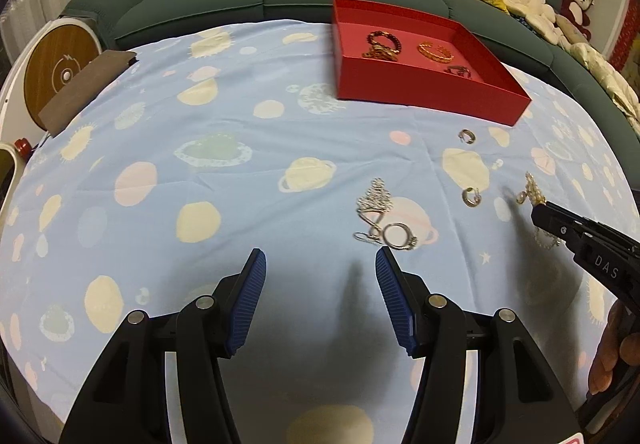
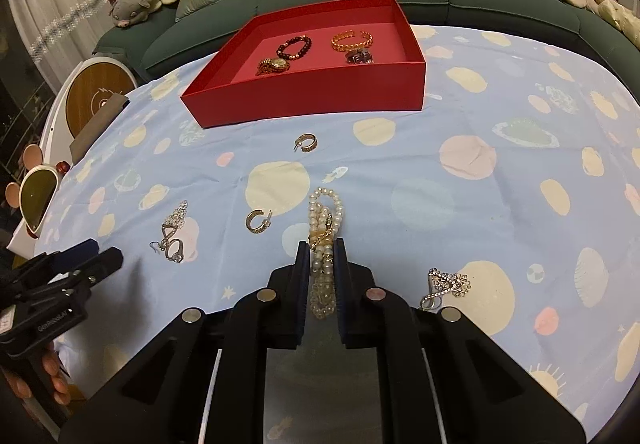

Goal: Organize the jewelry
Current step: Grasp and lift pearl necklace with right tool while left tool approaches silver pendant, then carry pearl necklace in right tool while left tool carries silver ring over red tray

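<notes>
Only the right wrist view shows right gripper (image 2: 321,244) apparently clamping pearl bracelet (image 2: 325,222).

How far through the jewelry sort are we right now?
Partly through. Done: a dark bead bracelet, gold cuff, watch-like piece and a small dark item lie in the red box. In hand: the right gripper is shut on the pearl strand. Left: two hoop earrings, the silver cluster before the open left gripper, and a rhinestone piece.
</notes>
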